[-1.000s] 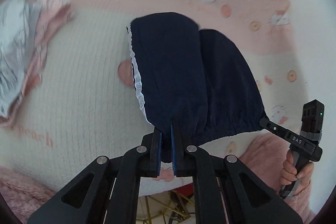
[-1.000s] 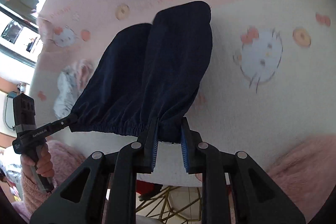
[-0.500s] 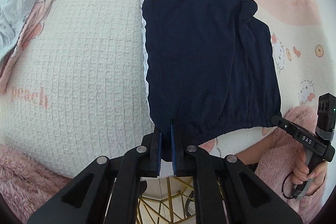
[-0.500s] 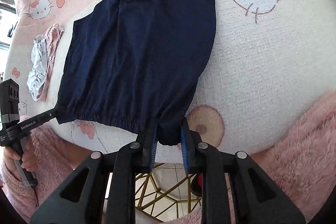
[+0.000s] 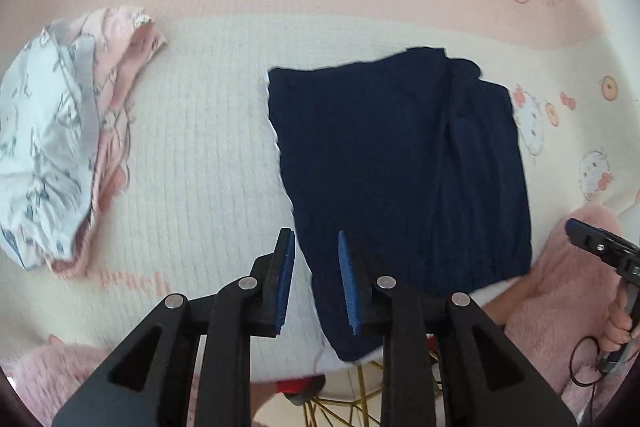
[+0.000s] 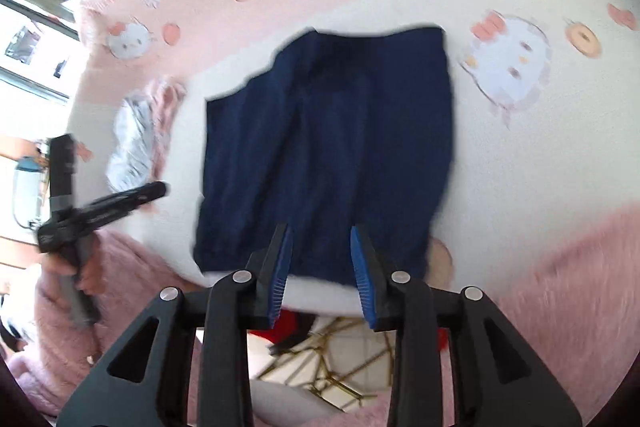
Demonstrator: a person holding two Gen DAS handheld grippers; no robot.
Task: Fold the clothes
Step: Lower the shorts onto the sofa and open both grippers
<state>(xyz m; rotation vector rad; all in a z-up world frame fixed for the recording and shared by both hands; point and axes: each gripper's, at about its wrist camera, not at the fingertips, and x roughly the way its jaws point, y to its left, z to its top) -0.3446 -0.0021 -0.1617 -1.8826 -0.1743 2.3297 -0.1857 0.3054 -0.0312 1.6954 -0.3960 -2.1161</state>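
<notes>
Navy shorts [image 5: 400, 167] lie flat on the cloth-covered table [image 5: 200, 155], elastic waistband toward the near edge. My left gripper [image 5: 316, 251] hovers over the waistband's left corner. Its jaws are opening; the fabric shows in the gap, and the pads do not press on it. My right gripper [image 6: 322, 247] hangs over the waistband's right part on the shorts [image 6: 328, 155], jaws opening too, nothing pinched. Each view catches the other gripper at its side: the right gripper [image 5: 600, 247] and the left gripper [image 6: 156, 189], both clear of the cloth.
A crumpled pile of pink and pale blue clothes [image 5: 60, 147] lies at the left of the table, also seen as the pile [image 6: 136, 135]. The table's front edge runs just under the grippers, with gold table legs [image 5: 340, 399] below. Fluffy pink sleeves [image 5: 560, 287] flank the edge.
The shorts hung from both shut grippers, then were laid flat on the table. Both grippers have now let go, opened and lifted slightly off the waistband.
</notes>
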